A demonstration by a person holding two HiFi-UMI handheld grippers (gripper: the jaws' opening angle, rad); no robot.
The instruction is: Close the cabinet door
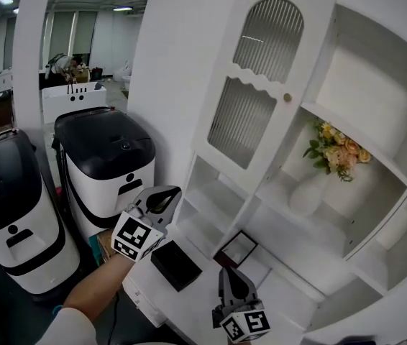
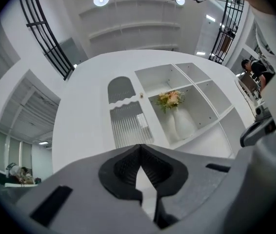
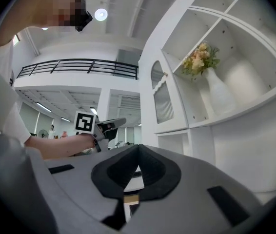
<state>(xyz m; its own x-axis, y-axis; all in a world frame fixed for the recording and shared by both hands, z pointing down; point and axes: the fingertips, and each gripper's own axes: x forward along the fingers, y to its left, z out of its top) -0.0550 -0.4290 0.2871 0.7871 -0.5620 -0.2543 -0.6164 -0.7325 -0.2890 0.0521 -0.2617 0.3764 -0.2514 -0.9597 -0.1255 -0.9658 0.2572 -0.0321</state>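
Standing open, the door (image 1: pixel 261 85) is swung out from the cabinet (image 1: pixel 354 139), with two ribbed glass panes, the upper one arched. Its knob (image 1: pixel 287 98) sits on the right edge, apart from the shelves behind it. Just right of that edge, on the middle shelf, a white vase (image 1: pixel 310 192) holds pale flowers (image 1: pixel 336 149).

Your left gripper (image 1: pixel 169 192) is below and left of the door, near its lower corner but not touching it. Its jaws are closed tip to tip with nothing between them, and they point toward the door.

Your right gripper (image 1: pixel 226 272) is nearer you and further right, over the white counter (image 1: pixel 290 300), pointing at the lower shelves. Its jaws also meet at the tips, and it carries nothing.

Between the two grippers a black box (image 1: pixel 176 264) lies flat on the counter. A small dark frame (image 1: pixel 238 249) lies just beyond your right gripper.

Far left, on the floor, stand two white machines (image 1: pixel 110 171) with black lids, well apart from the cabinet.
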